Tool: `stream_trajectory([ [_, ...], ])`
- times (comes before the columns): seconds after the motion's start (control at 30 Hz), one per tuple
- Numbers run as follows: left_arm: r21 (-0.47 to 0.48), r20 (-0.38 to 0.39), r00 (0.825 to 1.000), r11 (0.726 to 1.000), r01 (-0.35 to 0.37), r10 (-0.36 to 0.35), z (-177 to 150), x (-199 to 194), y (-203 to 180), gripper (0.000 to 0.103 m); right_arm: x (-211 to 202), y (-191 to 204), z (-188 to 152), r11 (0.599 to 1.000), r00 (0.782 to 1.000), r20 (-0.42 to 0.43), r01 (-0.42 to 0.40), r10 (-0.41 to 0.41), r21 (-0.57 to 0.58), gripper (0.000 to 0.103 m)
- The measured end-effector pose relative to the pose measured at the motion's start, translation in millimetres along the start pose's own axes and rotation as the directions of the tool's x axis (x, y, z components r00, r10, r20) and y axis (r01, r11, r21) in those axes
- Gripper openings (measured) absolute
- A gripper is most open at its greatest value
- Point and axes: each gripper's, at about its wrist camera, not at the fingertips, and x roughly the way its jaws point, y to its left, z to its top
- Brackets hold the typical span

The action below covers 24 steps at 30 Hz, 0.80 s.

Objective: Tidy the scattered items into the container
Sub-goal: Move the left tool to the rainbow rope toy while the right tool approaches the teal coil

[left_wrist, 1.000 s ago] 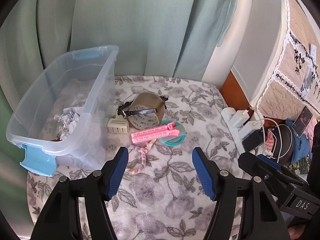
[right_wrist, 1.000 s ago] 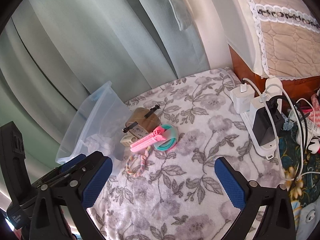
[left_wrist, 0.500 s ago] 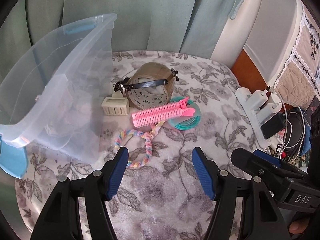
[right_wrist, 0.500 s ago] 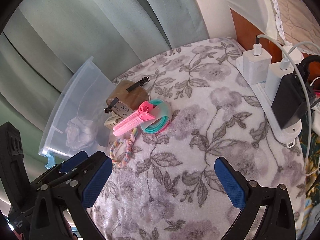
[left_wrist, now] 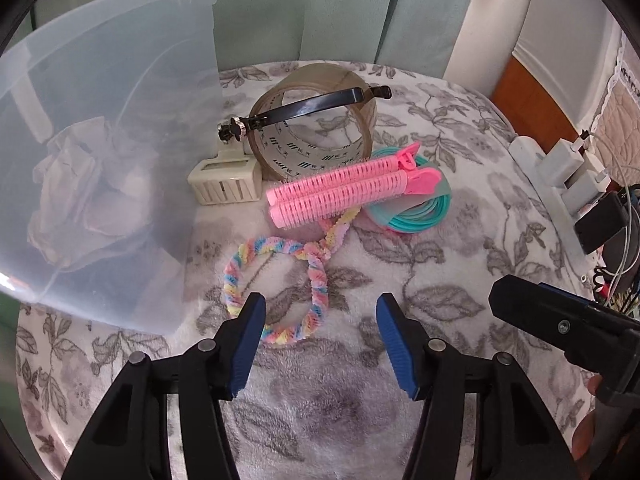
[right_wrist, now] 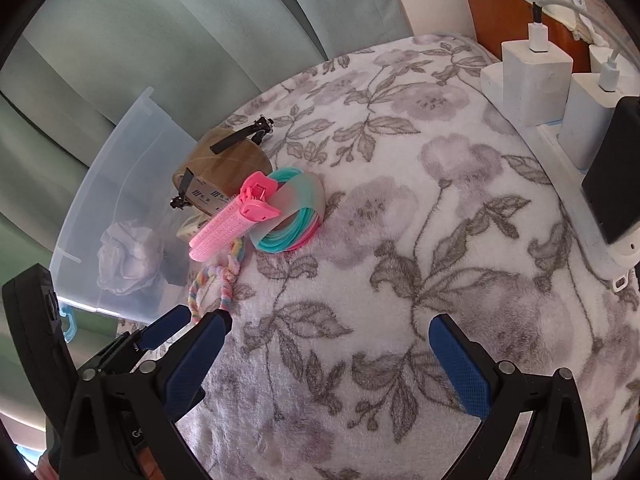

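The clear plastic storage container (left_wrist: 120,128) on the floral fleece blanket (left_wrist: 420,288) holds only one crumpled white wad (left_wrist: 80,184), so, judged from this, most of the tidying is left. Six items lie clustered just beside its wall: one roll of brown packing tape (left_wrist: 320,120), one black hair clip (left_wrist: 304,110), one cream claw clip (left_wrist: 224,180), one pink roller clip (left_wrist: 348,188), one teal coiled band (left_wrist: 416,216) and one pastel twisted hair tie (left_wrist: 280,280). The left gripper (left_wrist: 320,312) is closing around the hair tie's near loop without pinching it yet; the right gripper (right_wrist: 328,344) is spread wide over bare blanket.

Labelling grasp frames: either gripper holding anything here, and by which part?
Nothing held. Left gripper is closing above the pastel hair tie, no contact; right gripper is open over bare blanket.
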Motion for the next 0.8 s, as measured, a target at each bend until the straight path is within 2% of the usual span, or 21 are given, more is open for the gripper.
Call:
stream_trajectory([
  [0.2, 0.024, -0.017, 1.000, 1.000, -0.002, 0.002, 4, 15, -1, 0.057, 10, 1, 16, 1.000, 1.000, 0.000, -0.002, 0.002, -0.020, 0.103],
  [0.23, 0.026, -0.020, 1.000, 1.000, -0.003, 0.003, 4, 17, -1, 0.054, 12, 2, 19, 1.000, 1.000, 0.002, -0.010, 0.010, -0.022, 0.103],
  [0.27, 0.028, -0.027, 1.000, 1.000, -0.006, 0.007, 4, 19, -1, 0.046, 13, 4, 23, 0.999, 1.000, 0.006, -0.016, 0.016, -0.028, 0.103],
  [0.37, 0.022, -0.030, 1.000, 1.000, -0.002, 0.003, 4, 23, 2, 0.042, 18, 12, 32, 0.998, 1.000, 0.014, -0.022, 0.023, -0.063, 0.103],
  [0.53, 0.028, -0.019, 1.000, 1.000, -0.013, 0.013, 5, 24, 4, 0.029, 26, 23, 43, 0.991, 1.000, 0.014, -0.024, 0.026, -0.134, 0.103],
  [0.7, 0.017, -0.010, 1.000, 1.000, -0.009, 0.010, 6, 25, 9, 0.015, 32, 21, 50, 0.988, 0.999, 0.012, -0.029, 0.031, -0.150, 0.103],
  [0.8, 0.013, -0.008, 1.000, 1.000, -0.007, 0.007, 7, 25, 11, 0.011, 38, 19, 54, 0.986, 1.000, 0.006, -0.014, 0.015, -0.163, 0.101],
])
